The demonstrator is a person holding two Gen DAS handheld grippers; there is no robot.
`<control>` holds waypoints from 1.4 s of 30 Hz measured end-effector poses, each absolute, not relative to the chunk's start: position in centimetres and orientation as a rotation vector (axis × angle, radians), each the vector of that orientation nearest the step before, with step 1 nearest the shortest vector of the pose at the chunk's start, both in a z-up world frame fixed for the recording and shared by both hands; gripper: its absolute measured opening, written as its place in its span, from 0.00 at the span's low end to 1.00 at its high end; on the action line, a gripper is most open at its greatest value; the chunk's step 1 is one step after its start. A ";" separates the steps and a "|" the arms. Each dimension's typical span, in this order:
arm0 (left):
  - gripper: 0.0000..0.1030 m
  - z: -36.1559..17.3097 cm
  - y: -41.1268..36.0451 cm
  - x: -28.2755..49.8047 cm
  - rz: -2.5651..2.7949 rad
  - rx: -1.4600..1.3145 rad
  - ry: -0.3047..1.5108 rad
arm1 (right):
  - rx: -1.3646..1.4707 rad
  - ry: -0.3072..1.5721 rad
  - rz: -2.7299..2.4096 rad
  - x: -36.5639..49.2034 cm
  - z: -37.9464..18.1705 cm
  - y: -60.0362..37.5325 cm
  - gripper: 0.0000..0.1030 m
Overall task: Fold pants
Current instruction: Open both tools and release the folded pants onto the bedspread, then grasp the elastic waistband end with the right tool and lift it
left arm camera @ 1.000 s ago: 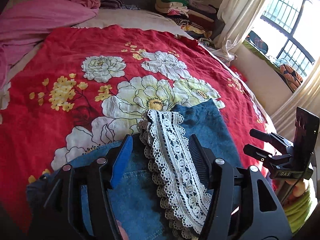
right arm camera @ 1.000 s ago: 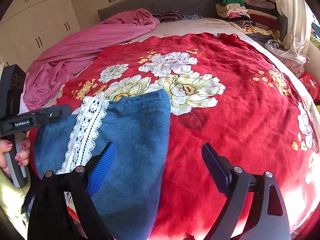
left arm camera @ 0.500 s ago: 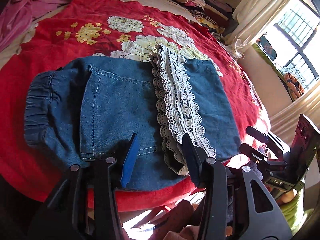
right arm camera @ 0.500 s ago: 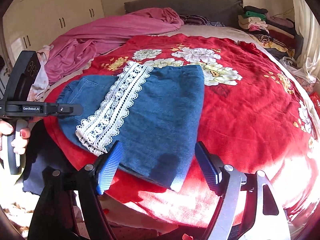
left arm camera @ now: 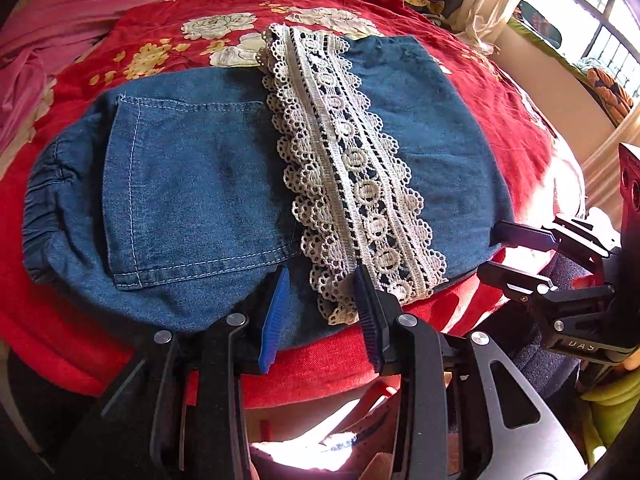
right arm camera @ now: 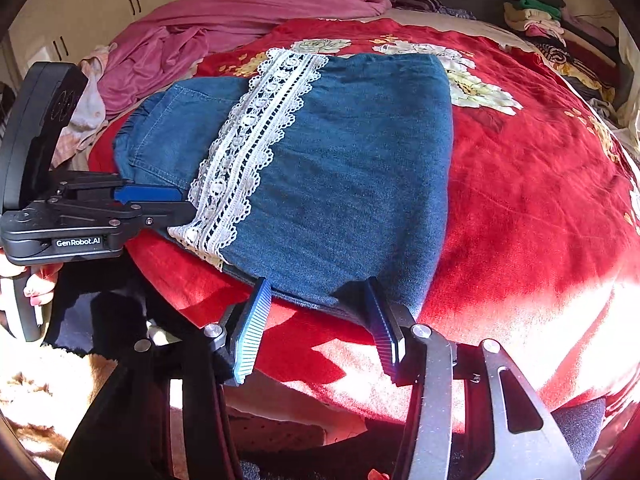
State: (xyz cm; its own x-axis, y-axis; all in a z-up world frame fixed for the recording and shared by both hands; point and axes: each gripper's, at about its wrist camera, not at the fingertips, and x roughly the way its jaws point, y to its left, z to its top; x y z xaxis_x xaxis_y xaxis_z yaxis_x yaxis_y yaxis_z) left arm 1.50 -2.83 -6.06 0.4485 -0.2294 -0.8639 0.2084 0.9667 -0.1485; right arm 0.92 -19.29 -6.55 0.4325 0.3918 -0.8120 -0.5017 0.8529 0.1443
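Denim pants (left arm camera: 192, 184), folded with a lace hem (left arm camera: 352, 184), lie on the red floral blanket (right arm camera: 540, 184). Pink bedding (right arm camera: 248, 12) lies beyond. The left gripper (left arm camera: 320, 292) and right gripper (right arm camera: 316, 300) have just been closing astride the near edge, pads not yet pressing; the pants' underside is hidden.

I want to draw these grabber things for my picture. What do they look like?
Each one is a black frame with round silver bolts. The left gripper and right gripper both have two flat fingers with ribbed blue pads. White letters on the left one's side say GenRobot.AI. The right one's side reads DAS. The hand holding the left handle has pink painted nails.
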 end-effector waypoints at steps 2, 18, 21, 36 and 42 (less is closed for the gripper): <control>0.25 -5.9 -2.6 1.6 -0.273 -0.041 1.074 | -0.126 0.978 0.559 0.9 -6.3 -19.2 0.46; 0.38 -1.4 -1.8 -0.4 -0.248 -0.035 0.978 | -0.007 0.844 0.497 0.4 -0.5 -21.8 0.64; 0.42 -0.9 -1.3 -0.7 -0.237 -0.040 0.958 | -0.005 0.832 0.492 0.5 0.3 -21.5 0.67; 0.71 0.3 3.7 -1.6 -0.138 -0.110 0.909 | -0.113 0.775 0.472 1.0 3.1 -16.1 0.90; 0.80 -0.3 6.8 -1.7 -0.085 -0.166 0.910 | -0.155 0.778 0.531 2.0 3.5 -13.0 0.91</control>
State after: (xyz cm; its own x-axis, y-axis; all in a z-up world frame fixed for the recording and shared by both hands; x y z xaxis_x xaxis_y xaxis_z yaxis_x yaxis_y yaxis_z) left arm -1.66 6.84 -0.31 0.6112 -0.1433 -0.7784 0.0027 0.9839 -0.1789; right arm 2.01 -12.97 3.48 0.5892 0.3977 -0.7033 -0.5094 0.8585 0.0587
